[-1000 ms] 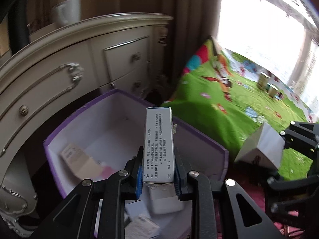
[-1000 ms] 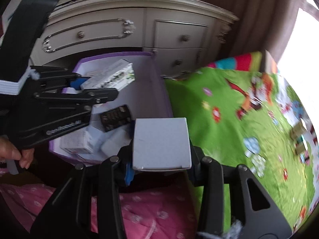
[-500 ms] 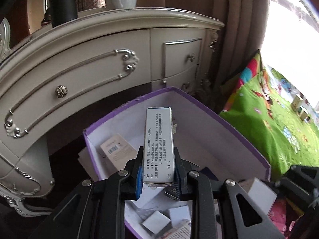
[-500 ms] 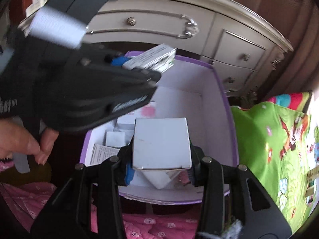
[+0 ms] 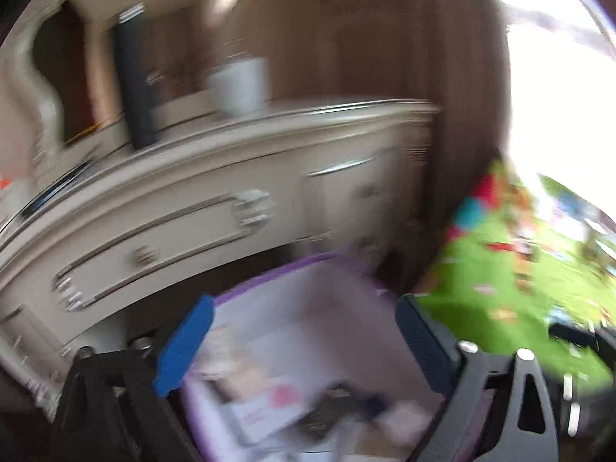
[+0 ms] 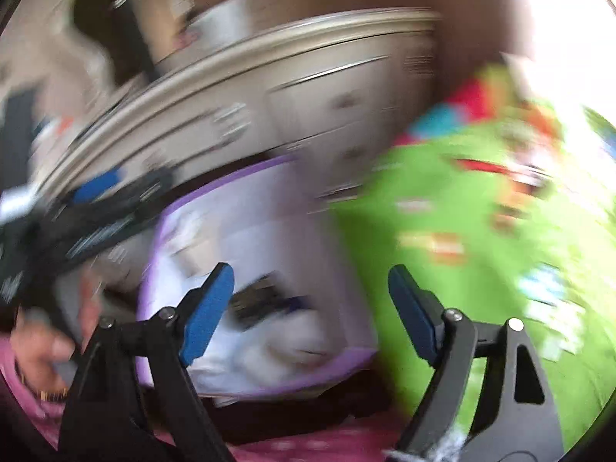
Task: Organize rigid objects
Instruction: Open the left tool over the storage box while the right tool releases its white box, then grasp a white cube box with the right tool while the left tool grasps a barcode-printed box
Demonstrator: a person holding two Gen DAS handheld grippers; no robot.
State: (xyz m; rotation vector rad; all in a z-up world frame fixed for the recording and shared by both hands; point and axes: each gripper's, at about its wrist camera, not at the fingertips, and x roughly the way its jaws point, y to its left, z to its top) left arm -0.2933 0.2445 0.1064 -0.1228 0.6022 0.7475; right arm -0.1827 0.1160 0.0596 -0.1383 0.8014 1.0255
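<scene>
While both my left gripper (image 5: 304, 342) and right gripper (image 6: 310, 313) are opening, empty, small stiff cardboard cartons (image 6: 292, 342) (light, blurred) lie in the purple-rimmed white box (image 6: 269, 177); I'd pinch their flat sides.

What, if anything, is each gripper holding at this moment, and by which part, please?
Nothing is held. The left gripper and right gripper both have their jaws opening, with nothing between the pads, above the purple box.

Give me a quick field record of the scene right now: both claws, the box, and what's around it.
left claw: jaws opening, nothing between them
right claw: jaws opening, nothing between them
purple-rimmed box: on the floor before the dresser, holds several small cartons, blurred
dresser: cream, white cup on top
play mat: green, to the box's right
image quality: heavy motion blur
</scene>
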